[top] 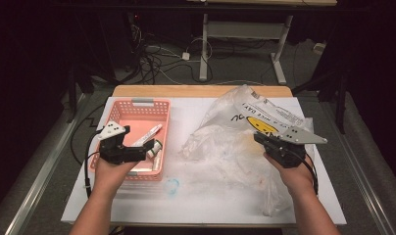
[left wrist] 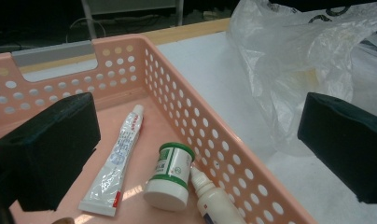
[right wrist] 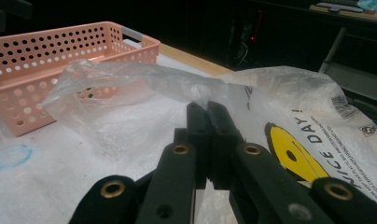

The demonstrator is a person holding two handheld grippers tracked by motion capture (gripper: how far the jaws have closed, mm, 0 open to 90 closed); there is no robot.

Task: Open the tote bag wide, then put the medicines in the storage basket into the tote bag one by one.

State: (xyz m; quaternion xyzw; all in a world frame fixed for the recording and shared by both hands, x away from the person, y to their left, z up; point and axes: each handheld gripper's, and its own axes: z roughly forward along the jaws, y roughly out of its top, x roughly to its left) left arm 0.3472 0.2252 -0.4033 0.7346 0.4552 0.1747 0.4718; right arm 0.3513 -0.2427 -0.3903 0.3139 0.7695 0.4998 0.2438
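Note:
A clear plastic bag (top: 235, 142) with a yellow smiley print lies crumpled on the right half of the white table. My right gripper (top: 259, 137) is shut on a fold of the bag (right wrist: 196, 91) and holds that fold lifted off the table. A pink perforated basket (top: 137, 108) stands at the left. In it lie a white tube (left wrist: 116, 158), a green-and-white jar (left wrist: 170, 175) and a small white dropper bottle (left wrist: 214, 200). My left gripper (top: 154, 147) hovers open over the basket's near right part, its black pads (left wrist: 51, 149) wide apart with nothing between them.
The white tabletop (top: 186, 196) ends in a wooden strip (top: 201, 91) at the far side. A faint blue ring mark (top: 172, 186) lies on the table near the basket's front corner. Cables and a desk frame (top: 245, 44) stand on the floor beyond.

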